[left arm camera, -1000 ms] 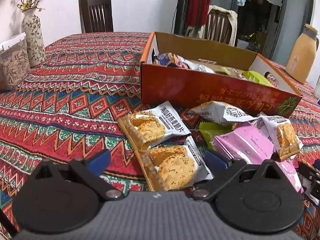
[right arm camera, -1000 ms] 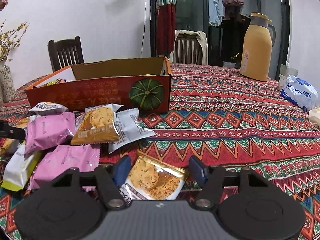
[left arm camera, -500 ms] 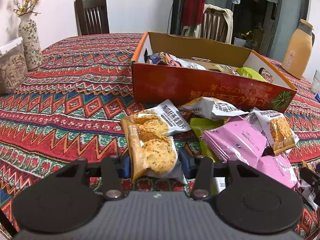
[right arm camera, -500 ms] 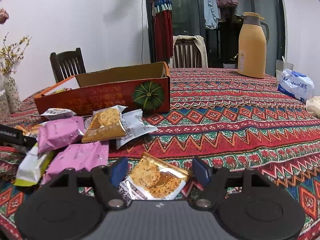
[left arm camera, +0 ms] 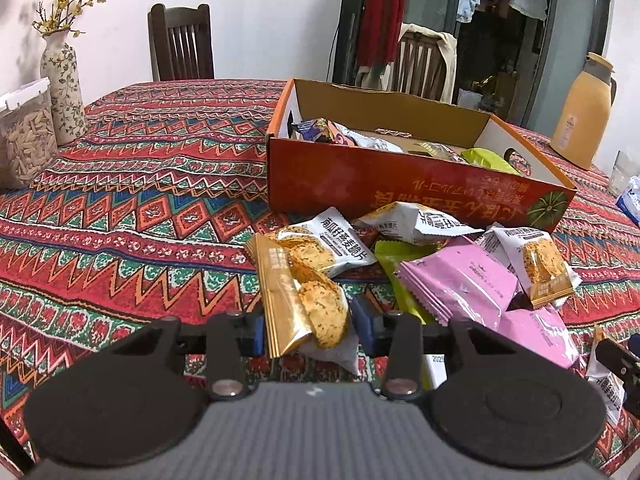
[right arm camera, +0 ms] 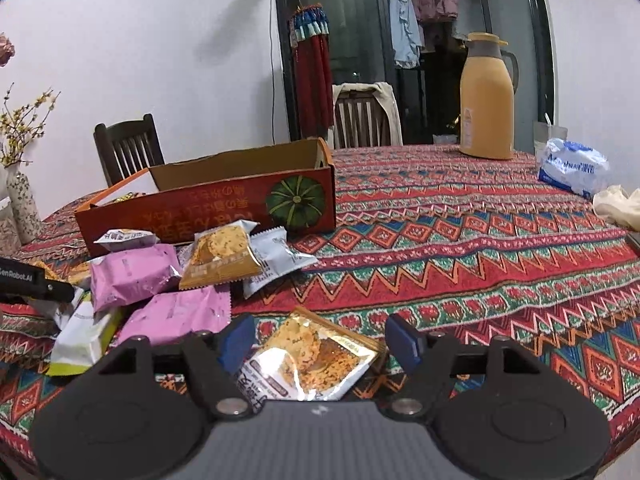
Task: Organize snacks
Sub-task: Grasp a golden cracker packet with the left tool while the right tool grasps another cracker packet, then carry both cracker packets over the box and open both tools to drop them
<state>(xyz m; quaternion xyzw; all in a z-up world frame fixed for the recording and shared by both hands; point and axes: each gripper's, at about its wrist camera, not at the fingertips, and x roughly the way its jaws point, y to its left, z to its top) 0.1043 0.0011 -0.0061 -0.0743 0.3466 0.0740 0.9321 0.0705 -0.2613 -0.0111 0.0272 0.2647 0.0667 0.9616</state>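
— What is seen around the grippers?

— A table covered by a red zigzag-patterned cloth [left arm camera: 132,216] is shown, with a dark wooden chair [left arm camera: 180,40] against the white wall. Far to the left of the left gripper's fingers a flowered vase [left arm camera: 62,88] and a clear jar of seeds [left arm camera: 24,136] are placed. Beyond the fingers an open orange cardboard box [left arm camera: 360,184] is set, with a few packets lying inside it.

— And the left gripper [left arm camera: 308,330] itself?

— Its jaws are closing, and a gold-edged cracker packet [left arm camera: 304,300] is pinched between the blue pads, stood on edge and crumpled. Just ahead of the fingers a second cracker packet [left arm camera: 320,246] is lying flat. To the right of the fingers a pink packet [left arm camera: 460,284] is piled on a green one [left arm camera: 400,256], with a white packet [left arm camera: 420,224] beyond them, close against the box front.

— What is shown by the right wrist camera?

— The same pile is seen to the left of the right gripper's fingers, where another cracker packet [right arm camera: 220,256] is propped on the pink ones. The right gripper [right arm camera: 320,344] is held with its jaws opening. A shiny cracker packet [right arm camera: 312,356] is lying on the cloth between the pads; neither pad is pressed against it. Far beyond the fingers, to the right, a tan thermos jug [right arm camera: 486,96] is stood, with a blue-and-white bag [right arm camera: 572,168] further right.
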